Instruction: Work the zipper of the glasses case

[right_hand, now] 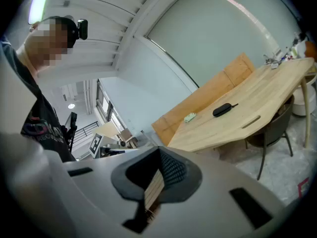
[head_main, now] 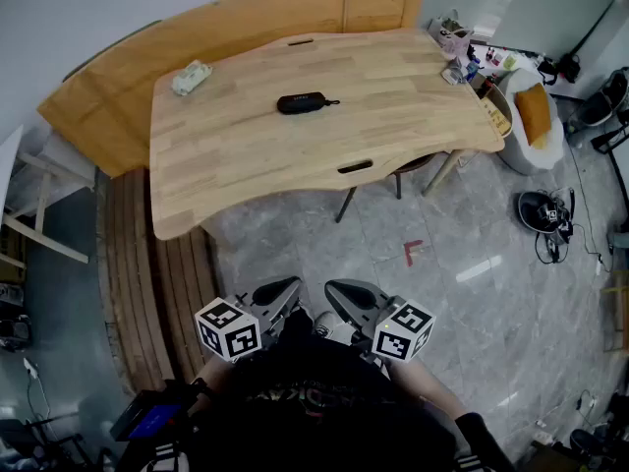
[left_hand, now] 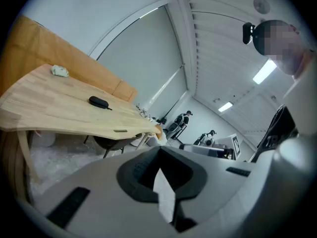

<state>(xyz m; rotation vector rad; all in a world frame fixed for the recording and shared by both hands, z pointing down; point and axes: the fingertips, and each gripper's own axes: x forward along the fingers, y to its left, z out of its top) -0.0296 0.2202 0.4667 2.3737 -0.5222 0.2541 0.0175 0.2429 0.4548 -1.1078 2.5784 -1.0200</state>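
Left gripper view: jaws together, table well ahead.
The left gripper (left_hand: 159,182) fills the foreground, jaws closed against each other. Beyond it, a black glasses case (left_hand: 98,102) lies on the wooden table (left_hand: 44,108), and a small pale object (left_hand: 60,71) sits well apart from it.

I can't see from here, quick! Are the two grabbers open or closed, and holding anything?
Left gripper: closed, holding nothing.
Right gripper: closed, holding nothing.

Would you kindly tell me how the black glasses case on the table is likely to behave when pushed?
The glasses case looks small and rounded, so probably light; a push may slide it across the smooth wooden table. It lies flat and low, so tipping seems unlikely.
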